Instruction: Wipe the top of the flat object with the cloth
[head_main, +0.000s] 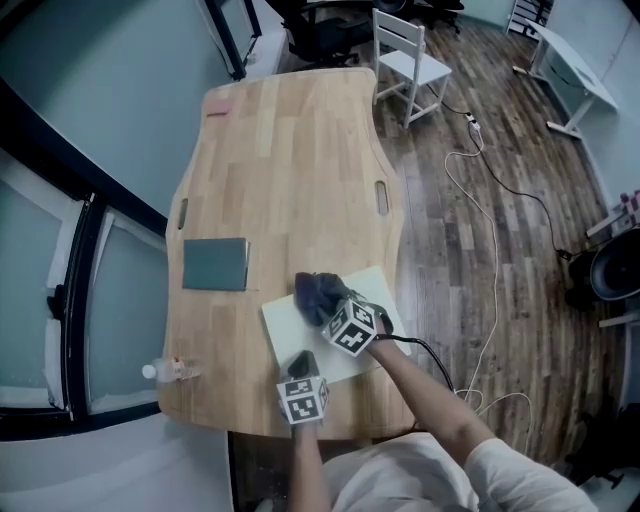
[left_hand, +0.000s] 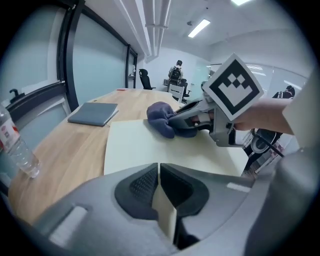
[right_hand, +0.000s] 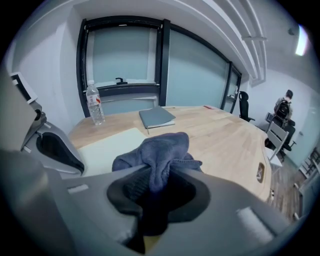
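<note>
A pale cream flat board (head_main: 296, 330) lies on the wooden table (head_main: 290, 170) near its front edge. My left gripper (head_main: 302, 364) is shut on the board's near edge; a cream strip of it shows pinched between the jaws (left_hand: 160, 197). My right gripper (head_main: 330, 308) is shut on a bunched dark blue cloth (head_main: 318, 292). That cloth (right_hand: 161, 149) rests on the board's far right part (left_hand: 145, 145). In the left gripper view, the cloth (left_hand: 163, 118) sits ahead with the right gripper (left_hand: 192, 116) behind it.
A grey notebook (head_main: 215, 264) lies left of the board. A clear water bottle (head_main: 168, 371) lies at the table's front left corner, and a pink item (head_main: 217, 109) at the far end. A white chair (head_main: 405, 58) and a floor cable (head_main: 488, 200) are to the right.
</note>
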